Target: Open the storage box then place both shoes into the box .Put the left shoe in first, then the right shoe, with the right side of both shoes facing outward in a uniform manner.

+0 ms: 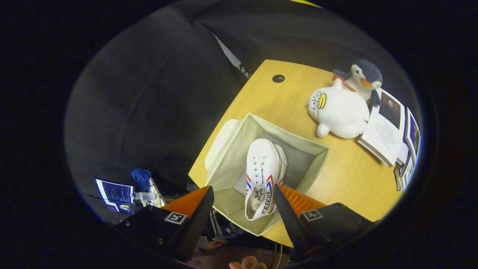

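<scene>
An open beige fabric storage box (224,157) stands on the wooden table (343,175), seen from above. Its pale lid (220,140) lies on the table against the box's far-left side. Inside the box is a white canvas shoe (261,172) with red and blue stripes, its heel toward me and its toe pointing away. Behind its right edge a second white edge shows; whether that is another shoe I cannot tell. My gripper (243,188) hovers over the box's near side, open wide. The shoe's heel lies between the fingers, close to the right finger (287,209), and the left finger stands well apart from it.
A white plush duck (340,112) and a penguin plush (366,76) sit on the table beyond the box. Books (384,130) are stacked to their right. A cable hole (278,78) marks the table's far end. Below the table's left edge are a small screen (115,194) and a person's hand (248,263).
</scene>
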Tool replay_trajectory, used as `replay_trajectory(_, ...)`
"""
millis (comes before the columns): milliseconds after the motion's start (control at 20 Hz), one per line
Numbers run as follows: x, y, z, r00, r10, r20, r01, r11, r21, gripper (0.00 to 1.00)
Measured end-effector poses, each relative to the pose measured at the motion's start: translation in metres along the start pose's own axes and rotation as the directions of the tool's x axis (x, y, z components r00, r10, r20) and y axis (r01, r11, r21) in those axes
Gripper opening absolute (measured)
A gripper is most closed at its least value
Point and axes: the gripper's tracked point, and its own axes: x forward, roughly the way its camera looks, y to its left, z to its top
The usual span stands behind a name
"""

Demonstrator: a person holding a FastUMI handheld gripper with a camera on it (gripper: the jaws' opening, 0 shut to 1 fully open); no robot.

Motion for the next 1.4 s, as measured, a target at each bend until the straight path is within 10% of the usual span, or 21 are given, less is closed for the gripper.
replay_trajectory(300, -0.071, -0.022, 0.004, 0.974, -0.055, 0.219, 0.058, 0.998, -0.006, 0.96)
replay_trajectory(500, -0.142, -0.056, 0.005, 0.886, -0.145, 0.441, 0.127, 0.989, 0.070, 0.96)
replay_trajectory(750, -0.234, -0.108, -0.017, 0.666, -0.332, 0.668, 0.281, 0.941, 0.188, 0.96)
replay_trajectory(1100, -0.359, -0.131, -0.068, 0.157, -0.491, 0.857, 0.444, 0.810, 0.383, 0.96)
replay_trajectory(1400, -0.392, -0.126, -0.106, 0.015, -0.516, 0.857, 0.465, 0.762, 0.451, 0.96)
